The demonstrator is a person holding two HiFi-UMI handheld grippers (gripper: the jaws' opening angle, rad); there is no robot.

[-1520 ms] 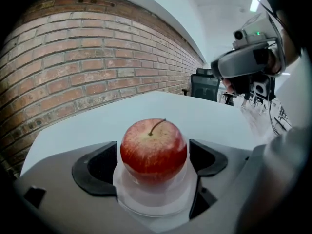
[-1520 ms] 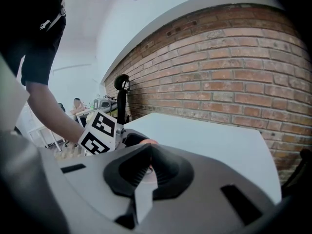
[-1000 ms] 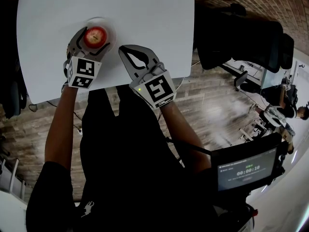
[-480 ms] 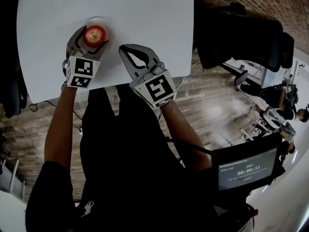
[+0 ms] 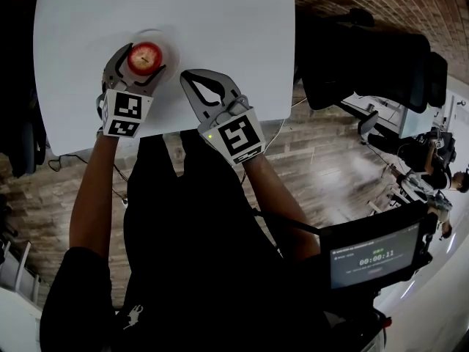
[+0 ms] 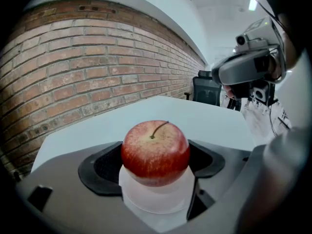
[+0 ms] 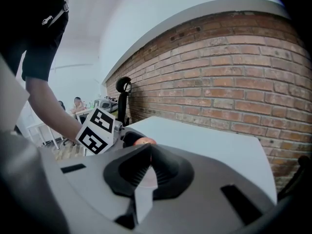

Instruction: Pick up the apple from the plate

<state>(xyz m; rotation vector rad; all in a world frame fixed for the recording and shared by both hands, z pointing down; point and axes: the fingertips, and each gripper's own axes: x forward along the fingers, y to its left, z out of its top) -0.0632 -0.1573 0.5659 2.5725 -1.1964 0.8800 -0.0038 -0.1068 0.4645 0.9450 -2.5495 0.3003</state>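
A red apple (image 5: 144,56) (image 6: 155,152) sits on a small white plate (image 5: 170,48) (image 6: 156,201) near the front left of the white table (image 5: 220,20). My left gripper (image 5: 142,60) (image 6: 155,161) reaches round it from the near side. Its jaws have just been closing, and both dark pads (image 6: 103,165) now lie against the apple's sides. The apple still rests on the plate. To the right, my right gripper (image 5: 190,75) (image 7: 145,156) lies over the table with its tips together and nothing between them. In the right gripper view the apple (image 7: 144,141) peeps out beside the left gripper's marker cube (image 7: 97,130).
The table's front edge (image 5: 176,127) runs just under both grippers. Black office chairs (image 5: 366,57) stand to the right of the table. A screen with a timer (image 5: 375,259) is at the lower right. A brick wall (image 6: 73,57) lies beyond the table.
The left gripper's jaws have drawn in slightly round the apple. The apple, the plate and the right gripper are where they were.
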